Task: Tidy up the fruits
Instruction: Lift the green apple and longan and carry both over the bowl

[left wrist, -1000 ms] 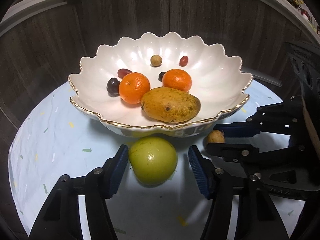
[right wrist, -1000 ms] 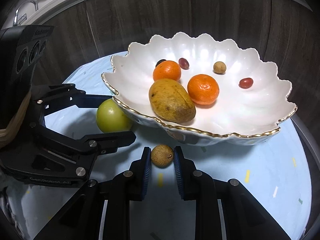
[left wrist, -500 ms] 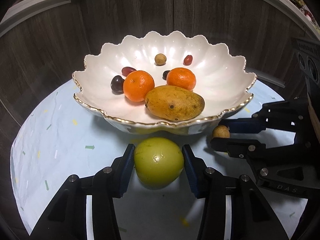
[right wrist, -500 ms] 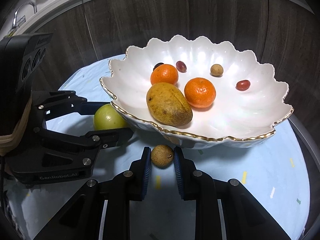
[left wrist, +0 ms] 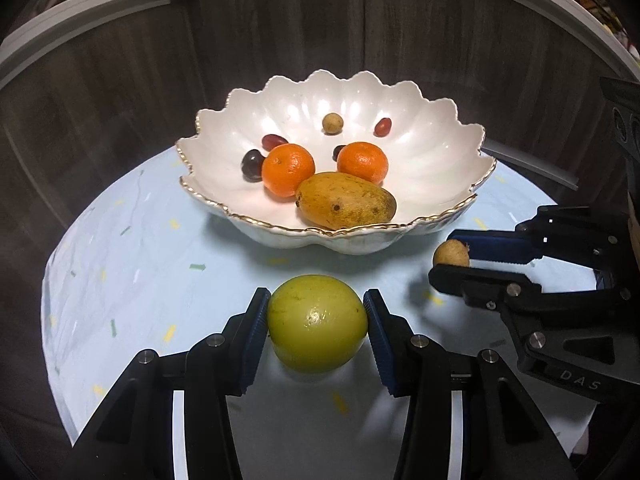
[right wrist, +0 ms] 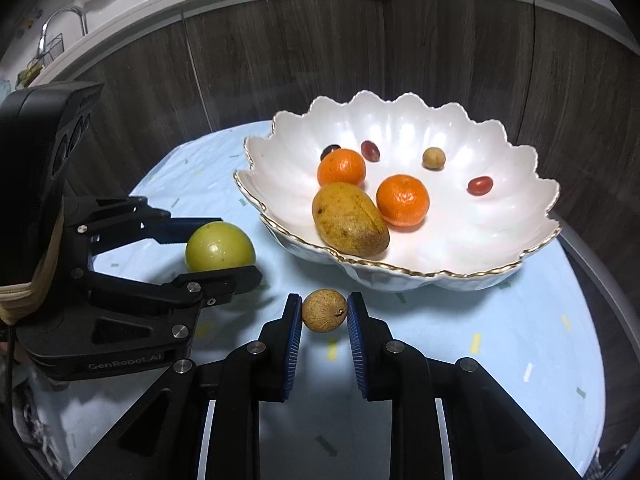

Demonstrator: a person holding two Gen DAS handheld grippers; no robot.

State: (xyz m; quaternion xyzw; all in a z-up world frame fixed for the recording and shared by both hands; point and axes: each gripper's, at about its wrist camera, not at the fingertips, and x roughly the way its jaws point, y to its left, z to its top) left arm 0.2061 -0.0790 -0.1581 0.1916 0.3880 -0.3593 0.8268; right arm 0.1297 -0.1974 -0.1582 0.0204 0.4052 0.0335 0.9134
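Note:
My left gripper [left wrist: 316, 316] is shut on a green round fruit [left wrist: 317, 322], also seen in the right wrist view [right wrist: 219, 247], held in front of the white scalloped bowl [left wrist: 440, 184]. My right gripper [right wrist: 324, 312] is shut on a small brown round fruit [right wrist: 324, 310], which also shows in the left wrist view [left wrist: 451, 253]. The bowl [right wrist: 500, 236] holds a mango [left wrist: 346, 200], two oranges [left wrist: 288, 169], several dark and red grapes [left wrist: 252, 164] and a small tan fruit [left wrist: 333, 123].
The bowl stands on a round table with a light blue speckled cloth [left wrist: 132, 248]. A dark wood-panelled wall [left wrist: 280, 32] curves close behind the table. The table's edge drops off at left and right.
The left jaws have closed onto the green fruit. Both grippers have drawn back and up from the bowl, each carrying its fruit.

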